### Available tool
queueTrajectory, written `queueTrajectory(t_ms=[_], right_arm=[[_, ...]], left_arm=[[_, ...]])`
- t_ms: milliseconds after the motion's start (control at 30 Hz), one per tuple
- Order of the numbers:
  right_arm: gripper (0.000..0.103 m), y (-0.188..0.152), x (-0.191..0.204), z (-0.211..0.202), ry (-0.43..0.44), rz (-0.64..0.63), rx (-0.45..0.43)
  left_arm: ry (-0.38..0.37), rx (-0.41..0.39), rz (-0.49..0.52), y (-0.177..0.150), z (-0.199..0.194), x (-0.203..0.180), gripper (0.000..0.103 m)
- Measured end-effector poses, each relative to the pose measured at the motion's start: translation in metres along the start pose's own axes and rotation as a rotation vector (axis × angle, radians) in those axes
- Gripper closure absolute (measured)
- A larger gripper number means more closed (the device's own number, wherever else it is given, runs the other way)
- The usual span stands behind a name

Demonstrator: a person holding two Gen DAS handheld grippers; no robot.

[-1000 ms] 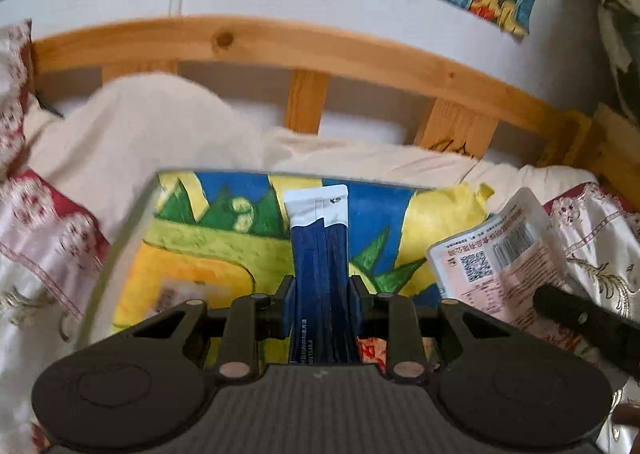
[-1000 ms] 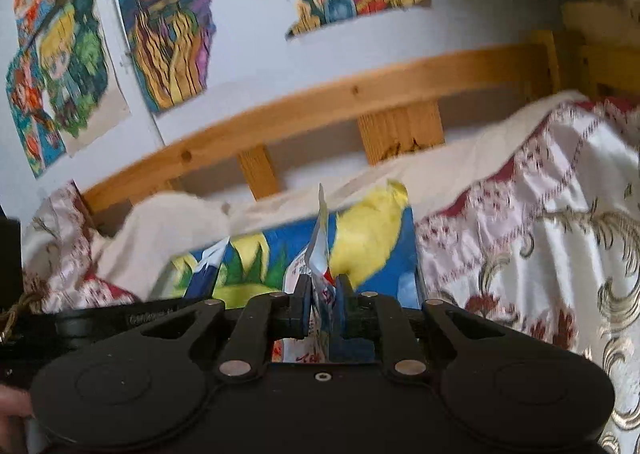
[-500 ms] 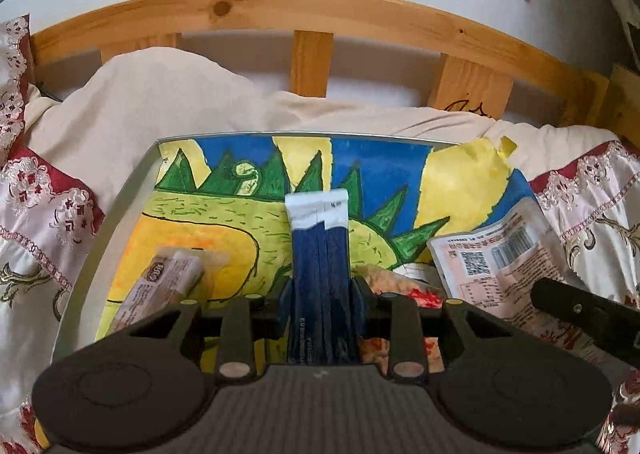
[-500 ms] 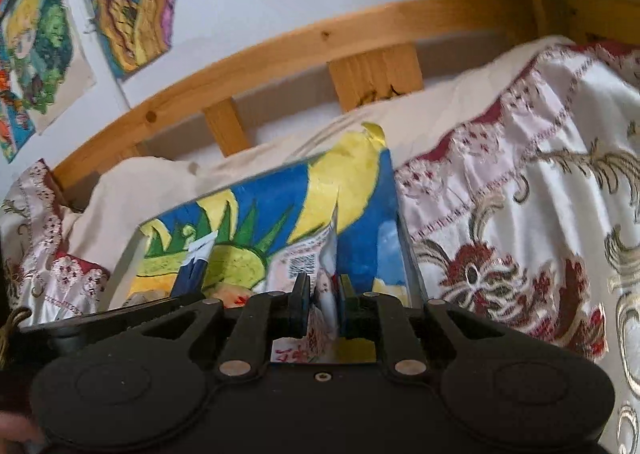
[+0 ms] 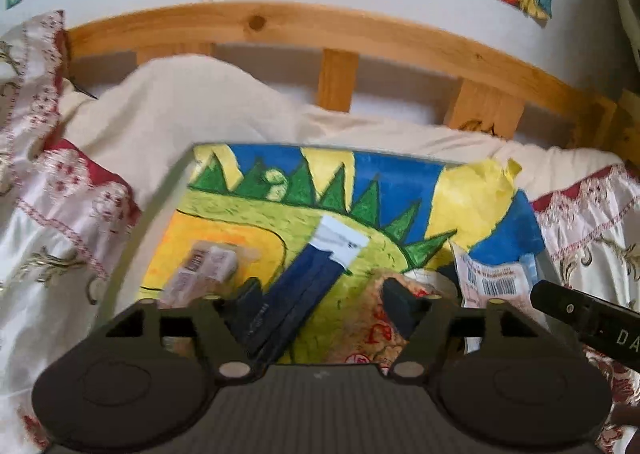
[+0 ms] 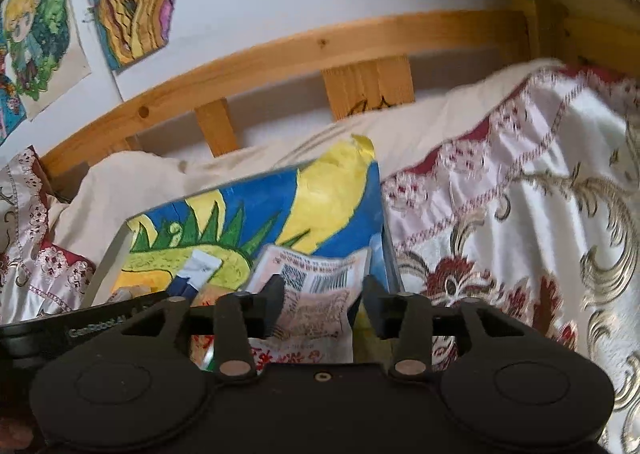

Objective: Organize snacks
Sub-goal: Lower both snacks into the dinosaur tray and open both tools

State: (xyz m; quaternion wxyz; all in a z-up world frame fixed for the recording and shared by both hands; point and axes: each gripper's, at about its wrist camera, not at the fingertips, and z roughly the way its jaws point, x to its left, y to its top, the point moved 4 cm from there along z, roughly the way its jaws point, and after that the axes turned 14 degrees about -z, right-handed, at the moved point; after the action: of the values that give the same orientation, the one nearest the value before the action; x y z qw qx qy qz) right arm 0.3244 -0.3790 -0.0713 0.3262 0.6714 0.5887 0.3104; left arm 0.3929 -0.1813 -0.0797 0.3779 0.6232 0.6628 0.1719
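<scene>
Both grippers' jaws are opening: the left gripper (image 5: 320,294) lets the dark blue sachet (image 5: 296,294) tip onto the tray (image 5: 168,190), and the right gripper (image 6: 320,306) frees its barcoded packet (image 6: 316,294). A second ago each was clamped tight. Two snacks now look delivered.

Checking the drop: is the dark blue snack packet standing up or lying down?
Tilted, nearly lying: the dark blue packet leans across the painted tray, between opening jaws.

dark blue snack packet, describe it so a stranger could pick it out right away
On the bed, find the tray lined with a bright dinosaur drawing. The dark blue snack packet lies slanted on it between the left gripper's opening jaws, the only long navy stick, white-tipped.
</scene>
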Motion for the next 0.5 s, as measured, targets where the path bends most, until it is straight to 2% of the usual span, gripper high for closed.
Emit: queueTrajectory(t_ms=[67,133,233,333,500], right_arm=[[0.038,0.003,0.002,-0.008,-0.013,-0.019,-0.027],[0.019,0.005,0.005,-0.017,-0.04,-0.046,-0.057],[0.012,0.005,0.013,-0.033,-0.088,-0.12,-0.095],[0.004,0.004,0.02,-0.052,-0.11,-0.161,-0.145],[0.001,0.001,0.037,-0.092,-0.149,-0.256,-0.251]], left_arm=[[0.008,-0.037,-0.005,0.004,-0.012,0.004,0.019],[0.035,-0.083,-0.018,0.008,-0.028,0.011,0.011],[0.071,-0.146,-0.026,0.01,-0.053,0.022,0.004],[0.086,-0.197,-0.011,0.01,-0.08,0.034,0.001],[0.107,-0.286,-0.002,0.003,-0.124,0.052,0.001]])
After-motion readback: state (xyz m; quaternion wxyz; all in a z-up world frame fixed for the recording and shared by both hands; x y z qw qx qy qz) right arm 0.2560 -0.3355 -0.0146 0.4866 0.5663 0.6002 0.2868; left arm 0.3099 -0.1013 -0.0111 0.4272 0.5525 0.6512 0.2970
